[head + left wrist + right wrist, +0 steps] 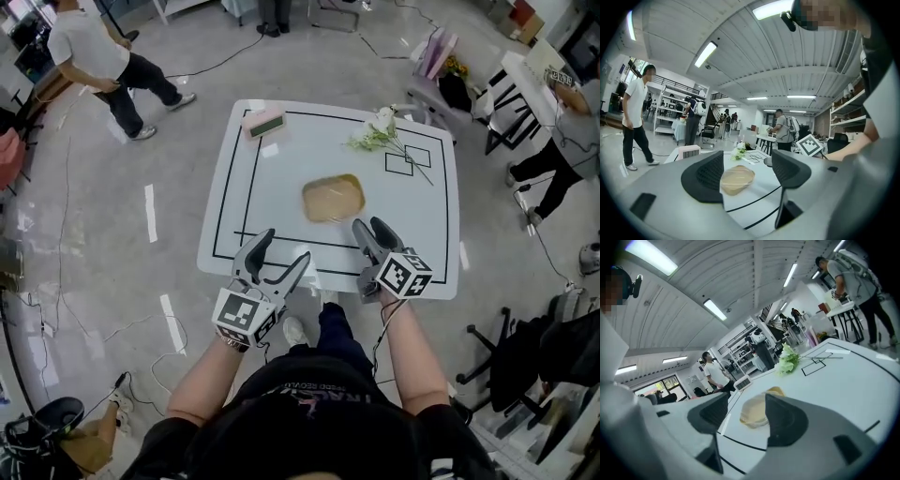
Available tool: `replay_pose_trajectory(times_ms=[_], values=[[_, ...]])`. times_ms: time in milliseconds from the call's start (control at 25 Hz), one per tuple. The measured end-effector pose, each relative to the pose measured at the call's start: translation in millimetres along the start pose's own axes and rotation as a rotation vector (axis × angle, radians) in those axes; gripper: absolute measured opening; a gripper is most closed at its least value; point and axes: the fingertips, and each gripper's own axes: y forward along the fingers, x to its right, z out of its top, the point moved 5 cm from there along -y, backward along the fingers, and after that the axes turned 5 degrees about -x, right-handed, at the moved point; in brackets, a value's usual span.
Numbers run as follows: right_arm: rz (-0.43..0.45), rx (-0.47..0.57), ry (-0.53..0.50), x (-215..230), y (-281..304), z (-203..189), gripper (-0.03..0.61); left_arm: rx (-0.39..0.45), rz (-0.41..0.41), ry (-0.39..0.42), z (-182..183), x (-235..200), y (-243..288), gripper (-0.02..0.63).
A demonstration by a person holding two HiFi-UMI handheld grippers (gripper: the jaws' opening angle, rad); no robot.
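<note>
The tan dish (333,198) lies flat near the middle of the white table (281,178), a little toward the near edge and inside the black outline drawn on the top. Nothing touches it. The left gripper (286,246) hovers over the near edge, to the left of the dish, with its jaws spread wide and nothing between them. Its own view shows only the dish beyond the gap. The right gripper (370,225) hangs just near of the dish's near right corner. Its jaws are also parted and empty, though they stand closer together.

A sprig of white flowers (380,131) rests toward the far right corner beside two small drawn squares. A pink-and-white box (264,123) sits at the far left corner. Both are well apart from the dish.

The dish looks shallow and thin-rimmed, so a good grip probably calls for a low, level approach. One jaw would go over the rim and one under it, closing gently so the dish does not skid on the smooth top.
</note>
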Motion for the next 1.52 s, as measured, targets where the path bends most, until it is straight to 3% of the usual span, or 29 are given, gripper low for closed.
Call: replay_pose_trajectory(times_ms=[440, 920, 1080, 1520], values=[[-0.004, -0.113, 0.22, 49.1, 50.5, -29.1, 0.234, -0.058, 0.008, -0.042, -12.2, -7.9, 41.3, 0.311], [0.039, -0.181, 0.489, 52.9, 75.1, -58.0, 0.233, -0.091, -0.002, -0.079, -24.0, -11.7, 57.8, 0.311], [0.052, -0.187, 0.526, 51.9, 80.7, -61.5, 0.232, -0.097, 0.002, -0.083, -26.7, -14.5, 57.0, 0.311], [0.092, -0.174, 0.554, 45.9, 78.0, -62.4, 0.102, -0.104, 0.0, -0.084, -28.8, -12.7, 50.5, 0.31]])
